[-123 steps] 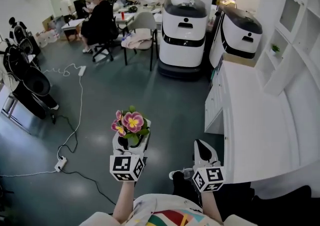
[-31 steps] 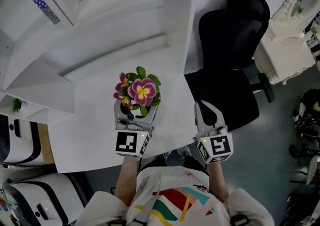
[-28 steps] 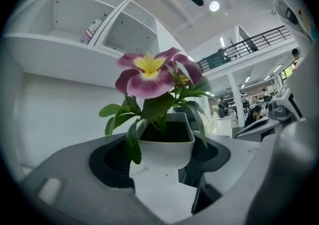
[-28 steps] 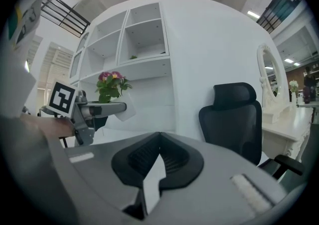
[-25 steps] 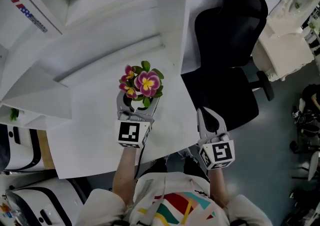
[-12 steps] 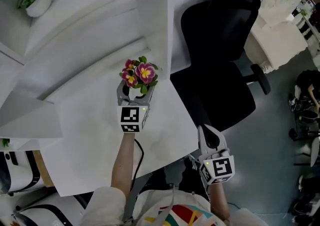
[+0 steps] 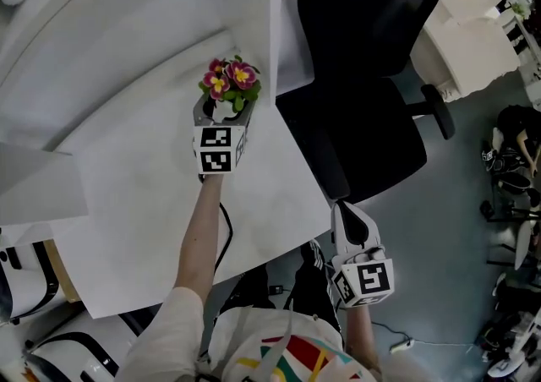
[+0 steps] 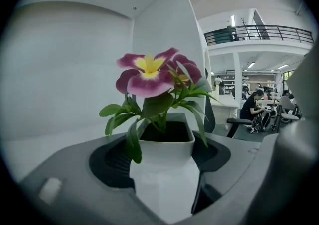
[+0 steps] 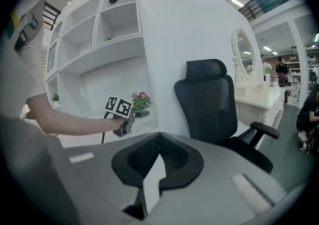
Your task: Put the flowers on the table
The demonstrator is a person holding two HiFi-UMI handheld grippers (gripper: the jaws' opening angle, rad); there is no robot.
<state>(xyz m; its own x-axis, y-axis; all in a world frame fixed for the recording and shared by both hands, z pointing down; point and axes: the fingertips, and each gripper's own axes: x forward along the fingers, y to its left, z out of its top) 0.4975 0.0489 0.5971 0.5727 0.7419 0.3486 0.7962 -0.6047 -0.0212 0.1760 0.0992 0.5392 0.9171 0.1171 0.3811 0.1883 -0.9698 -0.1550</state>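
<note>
The left gripper [image 7: 221, 111] has travelled outward and downward: a moment ago it hung over the middle of the bench [image 7: 127, 203], and it now reaches to the far right part of the top, close to the white upright panel [image 7: 254, 0] that rises there. The person's left arm [image 7: 196, 245] is stretched almost straight to get it there.

Its fingers [image 8: 112, 162] stand fairly wide and clamp the small white pot [image 8: 163, 152] from both sides, and the grip has not changed. The flowers [image 7: 230, 78], pink with yellow centres above green leaves, stand upright in the pot, just left of the bench's right edge. From the right gripper view the pot seems very low over the top, but I cannot tell whether its base touches yet.

The right gripper [image 7: 348, 224] has slipped back off the bench and hangs lower, near the person's body, beside the black chair [image 7: 363, 93]. Its 2 fingers [image 9: 144, 157] are pressed together with nothing between them, so it plays no part here.

In my judgement the carry is nearly over. What remains is to settle the pot flat on the bench, spread the left fingers and draw them back without catching the leaves. The nearby edge is the main risk.
</note>
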